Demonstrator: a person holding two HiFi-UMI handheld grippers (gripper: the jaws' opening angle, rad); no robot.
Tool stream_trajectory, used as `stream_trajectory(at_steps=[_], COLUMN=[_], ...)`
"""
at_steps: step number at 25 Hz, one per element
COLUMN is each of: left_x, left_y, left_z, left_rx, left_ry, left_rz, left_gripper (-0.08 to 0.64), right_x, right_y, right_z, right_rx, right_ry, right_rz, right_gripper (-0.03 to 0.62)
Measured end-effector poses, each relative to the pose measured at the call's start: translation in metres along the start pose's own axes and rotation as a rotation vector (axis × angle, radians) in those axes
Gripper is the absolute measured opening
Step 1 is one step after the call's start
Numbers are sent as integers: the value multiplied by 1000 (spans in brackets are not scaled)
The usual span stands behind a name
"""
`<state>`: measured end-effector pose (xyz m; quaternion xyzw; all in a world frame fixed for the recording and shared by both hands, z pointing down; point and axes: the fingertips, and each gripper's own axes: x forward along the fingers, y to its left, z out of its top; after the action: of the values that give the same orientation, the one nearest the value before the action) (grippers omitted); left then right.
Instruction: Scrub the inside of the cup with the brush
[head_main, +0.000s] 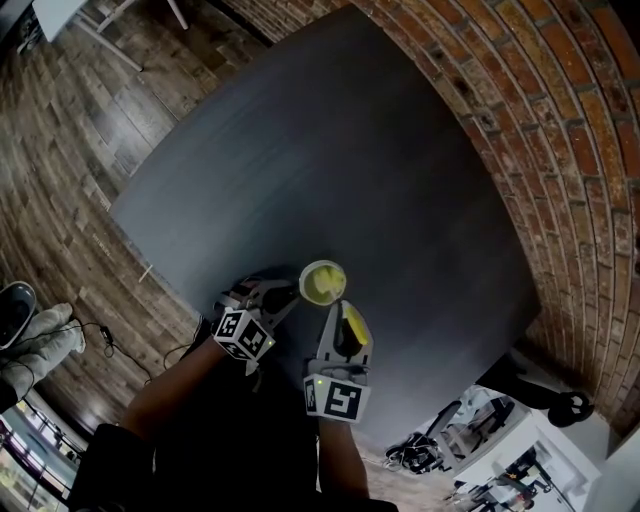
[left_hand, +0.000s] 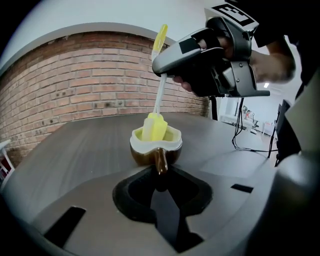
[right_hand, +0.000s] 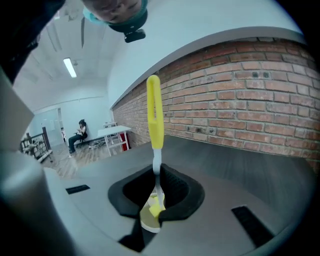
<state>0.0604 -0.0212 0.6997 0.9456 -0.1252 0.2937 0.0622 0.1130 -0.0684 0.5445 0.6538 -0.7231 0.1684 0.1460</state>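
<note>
A brown cup (head_main: 322, 283) with a white rim and yellow inside stands on the dark grey table (head_main: 340, 160), near its front edge. My left gripper (left_hand: 160, 175) is shut on the cup's handle (left_hand: 160, 159), which runs in between the jaws; in the head view this left gripper (head_main: 272, 300) sits at the cup's left. The brush (left_hand: 155, 126) stands upright with its yellow head inside the cup (left_hand: 156, 145). My right gripper (right_hand: 157, 182) is shut on the brush's white stem, below the yellow handle (right_hand: 155, 115), directly over the cup (right_hand: 150, 216). From the left gripper view the right gripper (left_hand: 210, 55) hangs above the cup.
A brick wall (head_main: 560, 130) runs along the table's far and right sides. Wooden floor (head_main: 70, 130) lies to the left. Bags and cables (head_main: 450, 435) lie on the floor at the lower right. White tables (right_hand: 116, 134) and a seated person (right_hand: 78, 132) are far behind.
</note>
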Motion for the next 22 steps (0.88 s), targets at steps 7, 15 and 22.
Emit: stream_trajectory(at_steps=[7, 15, 22], left_x=[-1, -2, -7], left_y=[-1, -4, -1], left_z=[1, 0, -6], left_rx=[6, -2, -38], left_ry=[-6, -5, 2], left_rz=[-23, -41, -47], left_gripper=[80, 81, 80], right_x=[9, 5, -7], right_y=[3, 18, 48], right_z=[7, 4, 1], right_rx=[95, 85, -4], right_ry=[-32, 13, 117], right_rz=[51, 225, 400], right_gripper=[54, 55, 64])
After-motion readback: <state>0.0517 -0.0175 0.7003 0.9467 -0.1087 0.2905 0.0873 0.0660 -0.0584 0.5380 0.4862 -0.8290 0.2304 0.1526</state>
